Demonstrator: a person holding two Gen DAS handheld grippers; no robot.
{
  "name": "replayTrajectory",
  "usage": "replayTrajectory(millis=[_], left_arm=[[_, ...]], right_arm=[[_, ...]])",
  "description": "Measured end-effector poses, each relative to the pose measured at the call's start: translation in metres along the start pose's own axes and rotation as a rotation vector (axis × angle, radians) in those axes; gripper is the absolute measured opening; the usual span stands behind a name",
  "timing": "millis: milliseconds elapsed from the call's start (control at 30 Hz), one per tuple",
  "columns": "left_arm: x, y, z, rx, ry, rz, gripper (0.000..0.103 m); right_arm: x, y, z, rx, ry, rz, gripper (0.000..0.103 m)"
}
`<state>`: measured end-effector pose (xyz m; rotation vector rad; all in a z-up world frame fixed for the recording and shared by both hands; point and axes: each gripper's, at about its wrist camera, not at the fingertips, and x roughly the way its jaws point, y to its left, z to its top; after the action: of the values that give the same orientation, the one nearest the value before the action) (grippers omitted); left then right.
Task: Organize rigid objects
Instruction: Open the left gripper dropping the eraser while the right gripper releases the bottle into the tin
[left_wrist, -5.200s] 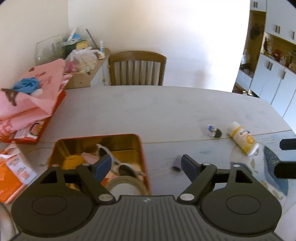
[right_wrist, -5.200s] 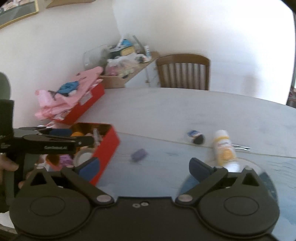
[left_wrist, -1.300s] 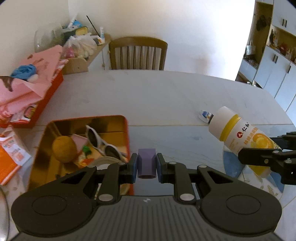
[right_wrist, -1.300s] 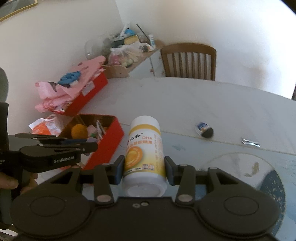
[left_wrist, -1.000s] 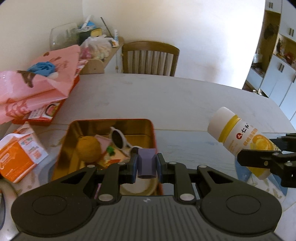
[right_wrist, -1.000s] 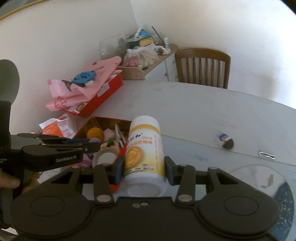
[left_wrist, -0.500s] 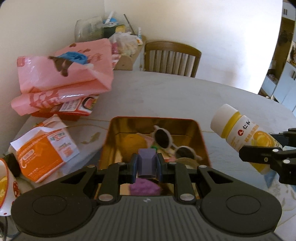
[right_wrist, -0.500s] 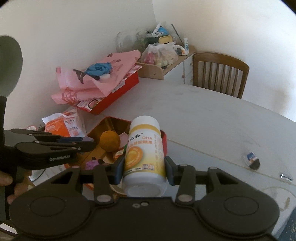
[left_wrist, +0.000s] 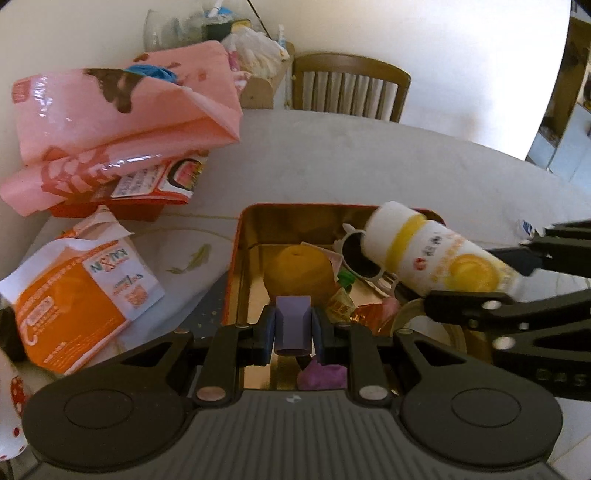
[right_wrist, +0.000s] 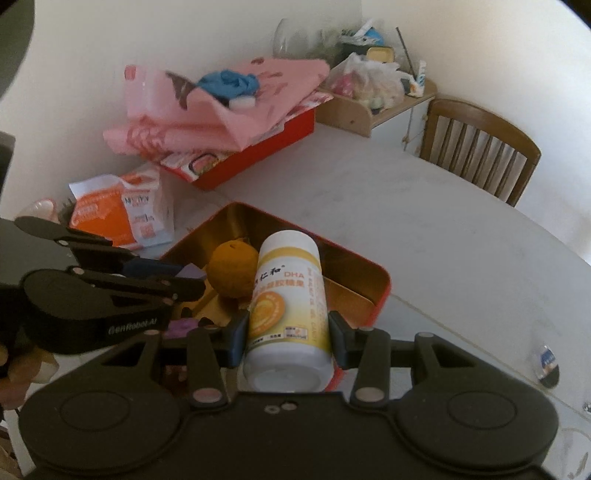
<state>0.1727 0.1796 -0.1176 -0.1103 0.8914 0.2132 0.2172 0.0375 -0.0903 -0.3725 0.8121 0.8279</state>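
Left gripper (left_wrist: 294, 329) clamps the small purple plastic block (left_wrist: 293, 325) above the open red, gold-lined metal tin (left_wrist: 236, 258); right gripper (right_wrist: 287, 345) grips the white-and-yellow supplement bottle (right_wrist: 288, 295) over that tin.

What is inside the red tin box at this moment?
Inside the red tin box lie an orange ball, white sunglasses, a tape roll, small packets and a purple piece. The held purple block and bottle cover the rest.
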Motion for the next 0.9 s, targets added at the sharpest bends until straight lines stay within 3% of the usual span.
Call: replayTrajectory(millis=[367, 900], left_arm=[[0.026, 0.001, -0.002, 0.007, 0.051, 0.015, 0.02], [0.032, -0.01, 0.001, 0.018, 0.07, -0.013, 0.021]], right_arm=[[0.028, 0.008, -0.001, -0.061, 0.059, -0.005, 0.044], [-0.002, -0.003, -0.007, 0.014, 0.035, 0.021, 0.045]])
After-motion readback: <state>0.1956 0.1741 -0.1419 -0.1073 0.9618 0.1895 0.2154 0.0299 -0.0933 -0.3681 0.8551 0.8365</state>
